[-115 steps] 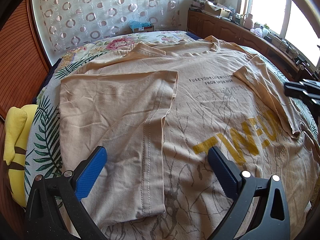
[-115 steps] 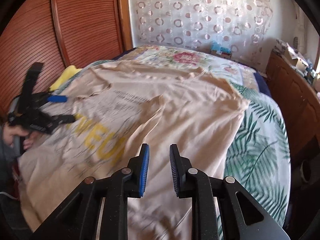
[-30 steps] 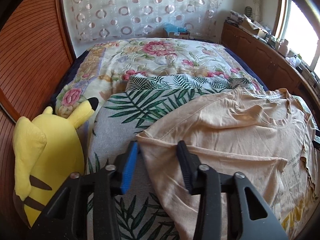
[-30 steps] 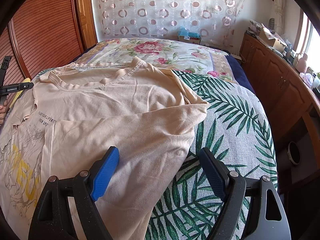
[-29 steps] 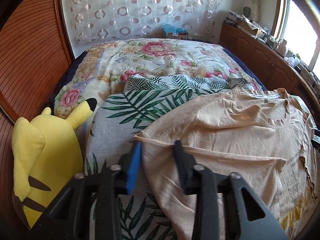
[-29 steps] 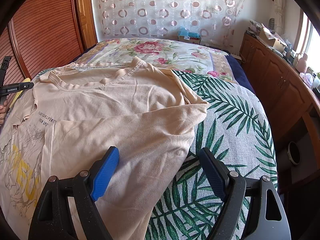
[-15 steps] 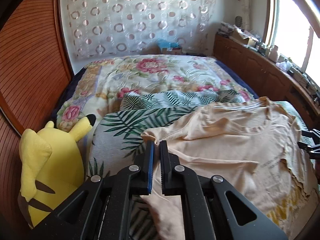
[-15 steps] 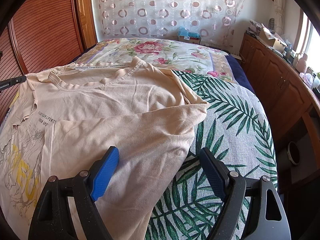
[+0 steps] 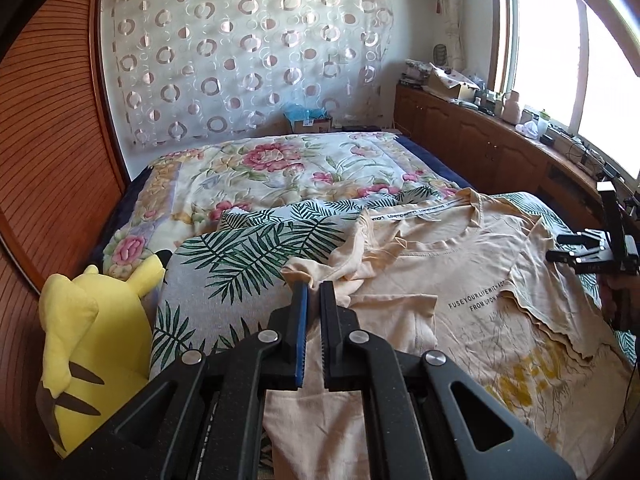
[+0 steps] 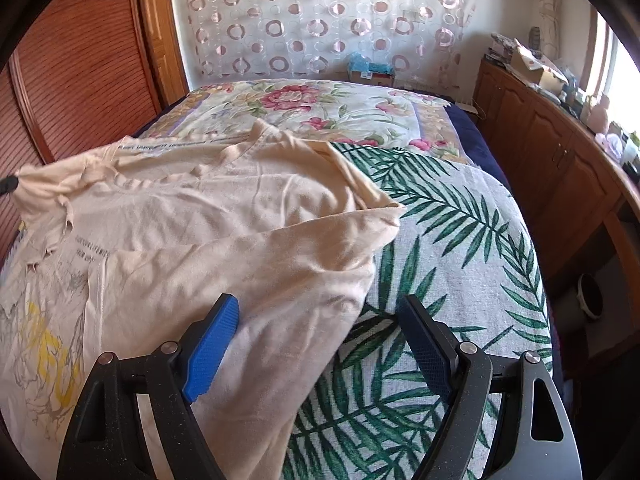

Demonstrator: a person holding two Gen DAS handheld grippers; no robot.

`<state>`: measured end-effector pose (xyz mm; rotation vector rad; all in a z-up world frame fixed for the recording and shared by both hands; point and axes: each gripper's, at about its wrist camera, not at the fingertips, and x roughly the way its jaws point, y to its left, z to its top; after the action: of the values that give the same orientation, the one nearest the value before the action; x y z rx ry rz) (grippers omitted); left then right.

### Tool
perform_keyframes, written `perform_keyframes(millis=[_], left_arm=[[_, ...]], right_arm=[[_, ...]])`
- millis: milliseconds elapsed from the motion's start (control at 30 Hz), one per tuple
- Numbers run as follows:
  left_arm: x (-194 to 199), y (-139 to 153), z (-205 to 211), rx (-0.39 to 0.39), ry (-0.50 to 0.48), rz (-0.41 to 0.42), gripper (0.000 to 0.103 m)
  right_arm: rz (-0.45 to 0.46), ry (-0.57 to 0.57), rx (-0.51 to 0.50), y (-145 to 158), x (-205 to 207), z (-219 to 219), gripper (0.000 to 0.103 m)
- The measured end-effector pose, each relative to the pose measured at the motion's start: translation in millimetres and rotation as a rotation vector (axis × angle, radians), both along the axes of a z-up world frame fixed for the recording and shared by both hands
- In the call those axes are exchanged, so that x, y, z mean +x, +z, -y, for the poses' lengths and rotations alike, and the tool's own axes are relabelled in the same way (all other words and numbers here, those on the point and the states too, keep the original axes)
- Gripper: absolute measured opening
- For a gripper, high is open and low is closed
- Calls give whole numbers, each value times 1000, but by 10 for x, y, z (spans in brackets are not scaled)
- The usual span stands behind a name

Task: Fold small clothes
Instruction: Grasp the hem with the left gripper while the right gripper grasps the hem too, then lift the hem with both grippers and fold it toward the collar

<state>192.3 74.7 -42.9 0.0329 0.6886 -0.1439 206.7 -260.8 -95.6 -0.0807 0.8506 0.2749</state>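
Left gripper (image 9: 313, 294) clamped on the t-shirt (image 9: 460, 312) shoulder corner, bunched fabric lifted just ahead of its tips. Carry it across toward the print, keeping the edge taut. Right gripper (image 10: 320, 316) spread wide, empty, over the shirt's folded side on the bed (image 10: 460, 240).

T-shirt (image 9: 472, 280): pale peach, with small black lettering, grey branch-like line art and large yellow letters.
Blanket (image 9: 240, 256): light grey with green palm leaves.
Quilt (image 9: 256, 168): cream with pink flowers and green foliage.
Plush toy (image 9: 84, 344): yellow with dark brown stripes and a black ear tip.
Curtain (image 9: 240, 60): sheer white with pink circles and rings.
Gripper pads (image 10: 212, 344): blue; frames black.
Cabinets (image 10: 560, 160): reddish-brown wood.
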Motion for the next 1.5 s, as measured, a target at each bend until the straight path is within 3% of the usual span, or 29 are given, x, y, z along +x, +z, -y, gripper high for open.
perform_keyframes(millis=[200,300,367,433,500,800,967,1333,1500], left_arm=[[-14,-43,-25,3,10,1,7],[-41,-43,-30,-7,17,4,7],[-67,-34,-27,-12,15,3,7],[-132,8,-10,-9,10,16,6],[-224,86,-12,-21,8,34,6],[-1054,516,-30,-39,-24,134,6],[-1532,531,-55,-11,-6,167,6],[-2072,346,-199,-86,26,121,6],[-2327,433,-366,-98,122,160,6]], right_arm=[[-25,-8,-3,14,329,93,74],[-18,10,-24,32,426,31,60],[-9,39,-15,44,453,-15,40],[-10,65,-4,39,445,-66,12],[20,91,-17,60,370,-113,6],[242,211,59,691,-701,-25,5],[286,223,93,878,-1318,311,5],[185,167,73,684,-2091,662,5],[101,168,127,642,-2346,695,5]])
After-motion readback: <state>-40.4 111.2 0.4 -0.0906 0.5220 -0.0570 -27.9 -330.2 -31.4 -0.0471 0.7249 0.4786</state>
